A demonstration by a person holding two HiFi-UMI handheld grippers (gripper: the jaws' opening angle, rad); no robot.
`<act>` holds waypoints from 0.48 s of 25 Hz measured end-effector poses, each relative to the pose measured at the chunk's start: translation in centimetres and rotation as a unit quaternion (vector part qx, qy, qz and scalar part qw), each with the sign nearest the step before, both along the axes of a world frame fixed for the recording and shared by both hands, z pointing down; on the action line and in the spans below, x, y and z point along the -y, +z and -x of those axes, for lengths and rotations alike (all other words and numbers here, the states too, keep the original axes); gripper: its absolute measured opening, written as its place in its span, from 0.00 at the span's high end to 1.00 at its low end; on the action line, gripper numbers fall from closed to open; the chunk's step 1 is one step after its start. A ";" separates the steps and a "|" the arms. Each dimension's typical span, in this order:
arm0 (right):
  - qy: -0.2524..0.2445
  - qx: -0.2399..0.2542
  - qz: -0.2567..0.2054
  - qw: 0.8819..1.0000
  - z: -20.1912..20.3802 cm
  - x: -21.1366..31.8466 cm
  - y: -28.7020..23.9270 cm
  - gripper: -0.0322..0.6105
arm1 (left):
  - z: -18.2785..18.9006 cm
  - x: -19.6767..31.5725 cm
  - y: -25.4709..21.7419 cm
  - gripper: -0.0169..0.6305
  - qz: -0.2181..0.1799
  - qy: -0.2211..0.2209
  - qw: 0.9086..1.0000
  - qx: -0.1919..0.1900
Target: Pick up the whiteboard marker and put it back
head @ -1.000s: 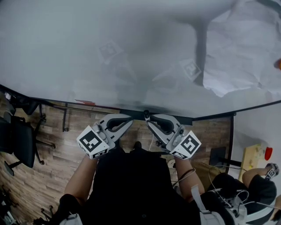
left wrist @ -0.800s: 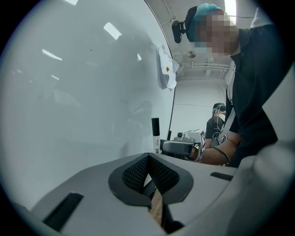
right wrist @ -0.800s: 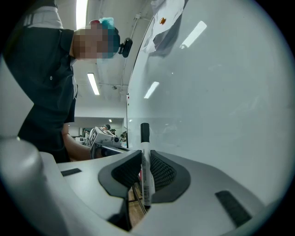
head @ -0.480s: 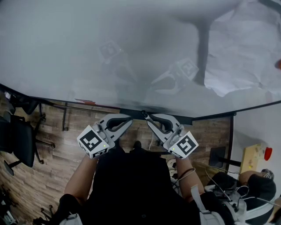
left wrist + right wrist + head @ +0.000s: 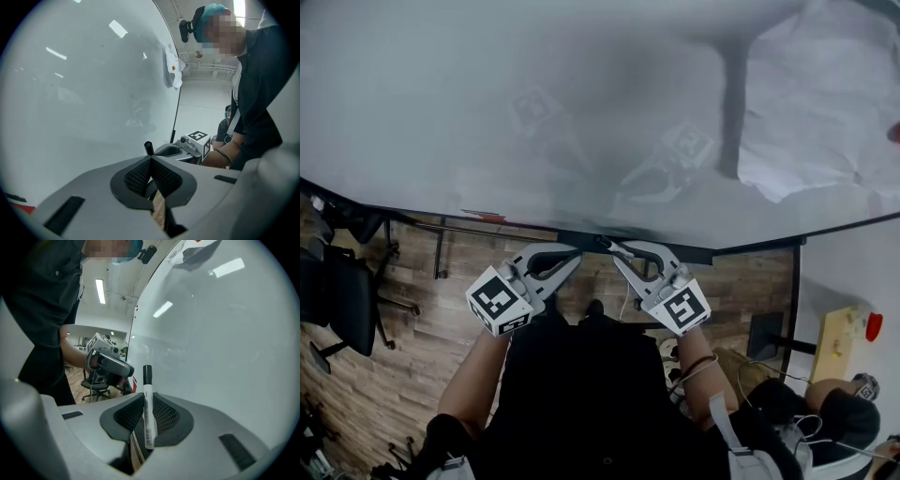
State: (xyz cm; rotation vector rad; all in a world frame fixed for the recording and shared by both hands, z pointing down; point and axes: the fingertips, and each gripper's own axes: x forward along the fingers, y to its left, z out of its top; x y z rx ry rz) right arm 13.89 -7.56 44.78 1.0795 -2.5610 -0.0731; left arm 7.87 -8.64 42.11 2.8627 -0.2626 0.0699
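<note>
R gripper (image 5: 145, 397) nudged left vs 1 s ago, clenched on whiteboard marker (image 5: 148, 416), cap (image 5: 147, 372) past tips, L gripper (image 5: 151, 160) pinched closed, empty.

Glossy whiteboard (image 5: 441, 103), wood-plank floor (image 5: 412, 300), crumpled paper (image 5: 825, 103), smooth plastic whiteboard marker (image 5: 148, 406)

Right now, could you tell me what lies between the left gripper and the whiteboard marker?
Nothing: in the head view the stretch from the left gripper to the whiteboard marker in the right gripper is bare.
</note>
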 end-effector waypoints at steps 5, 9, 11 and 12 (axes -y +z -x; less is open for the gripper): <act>0.011 -0.052 0.021 0.998 -0.7 0.3 2.4 0.84 | 0.3 0.1 1.1 0.96 0.008 -0.004 1.000 0.009; 0.016 -0.085 0.034 0.996 -1.0 0.4 4.4 0.84 | 0.6 0.2 2.2 0.96 0.020 -0.008 1.000 0.017; 0.014 -0.099 0.039 0.994 -1.1 0.4 5.5 0.84 | 0.8 0.2 2.5 0.96 0.025 -0.010 0.999 0.019; 0.014 -0.105 0.042 0.993 -1.1 0.4 6.1 0.84 | 0.8 0.2 2.6 0.96 0.027 -0.010 0.999 0.018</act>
